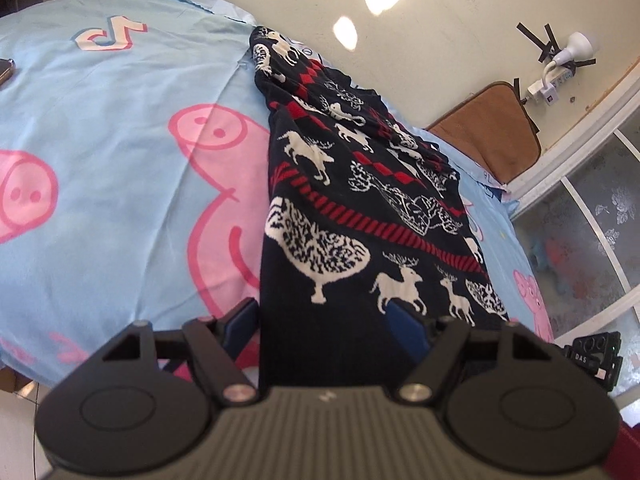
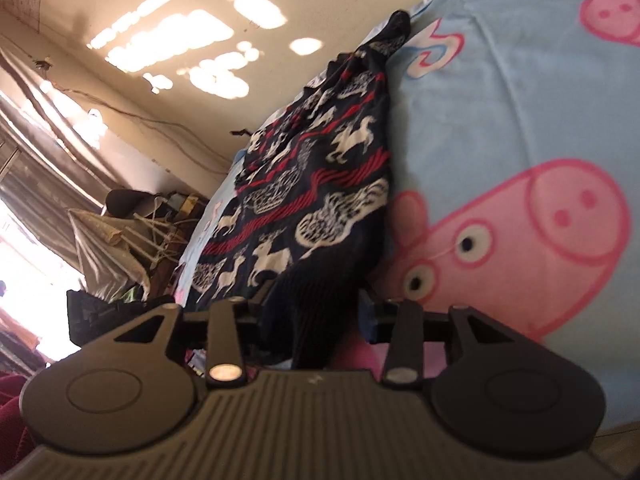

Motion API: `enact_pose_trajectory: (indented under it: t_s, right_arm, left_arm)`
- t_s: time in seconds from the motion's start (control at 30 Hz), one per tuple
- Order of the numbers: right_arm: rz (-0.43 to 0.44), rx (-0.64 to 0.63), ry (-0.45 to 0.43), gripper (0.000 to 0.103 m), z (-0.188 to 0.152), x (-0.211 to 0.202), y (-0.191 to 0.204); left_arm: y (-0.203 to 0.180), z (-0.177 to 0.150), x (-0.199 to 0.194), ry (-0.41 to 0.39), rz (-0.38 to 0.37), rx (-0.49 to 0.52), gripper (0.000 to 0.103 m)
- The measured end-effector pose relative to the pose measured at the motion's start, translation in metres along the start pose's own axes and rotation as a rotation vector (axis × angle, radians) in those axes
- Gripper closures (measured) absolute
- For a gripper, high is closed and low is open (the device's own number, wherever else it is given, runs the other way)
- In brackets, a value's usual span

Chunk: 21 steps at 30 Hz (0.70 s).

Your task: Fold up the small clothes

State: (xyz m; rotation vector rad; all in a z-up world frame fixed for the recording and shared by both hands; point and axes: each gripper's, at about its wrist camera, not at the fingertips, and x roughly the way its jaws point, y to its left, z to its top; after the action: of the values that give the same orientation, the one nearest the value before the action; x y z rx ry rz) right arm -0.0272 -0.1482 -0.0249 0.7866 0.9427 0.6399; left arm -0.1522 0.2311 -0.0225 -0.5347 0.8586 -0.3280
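Nearest in the left wrist view: left gripper, fingers spread wide, dark ribbed hem of a navy reindeer-pattern sweater filling the gap between them; cannot tell whether the pads press on it. Same in the right wrist view: right gripper, fingers at a middling spread, hem rising between them, grip or no grip impossible to tell through the blur. Beyond the fingers, sweater lying on the bed as a long narrow band over a light blue cartoon-pig bedsheet, hem nearest, long axis running straight away from both grippers toward the far edge of the bed; leaning slightly left with distance in the left view, climbing to the upper right and ending in a dark bunched tip in the right view, bedsheet to its right. Seen from the left wrist only: brown cushion, power strip taped to the wall, patterned glass door. Seen from the right wrist only: grey curtain by a bright window and a heap of clutter past the bed.
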Motion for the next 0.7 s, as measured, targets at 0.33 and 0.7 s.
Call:
enact_pose_trajectory:
  t_s: [0.33,0.7]
  right_arm:
    - [0.122,-0.114,0.067,0.086,0.002,0.033,0.027]
    - [0.177,-0.198,-0.196,0.089,0.074,0.017,0.045]
  left_arm:
    - [0.012,-0.004,0.001,0.007,-0.023,-0.134,0.092]
    - [0.007,0.078,0.004,-0.185,-0.326,-0.207,0.096]
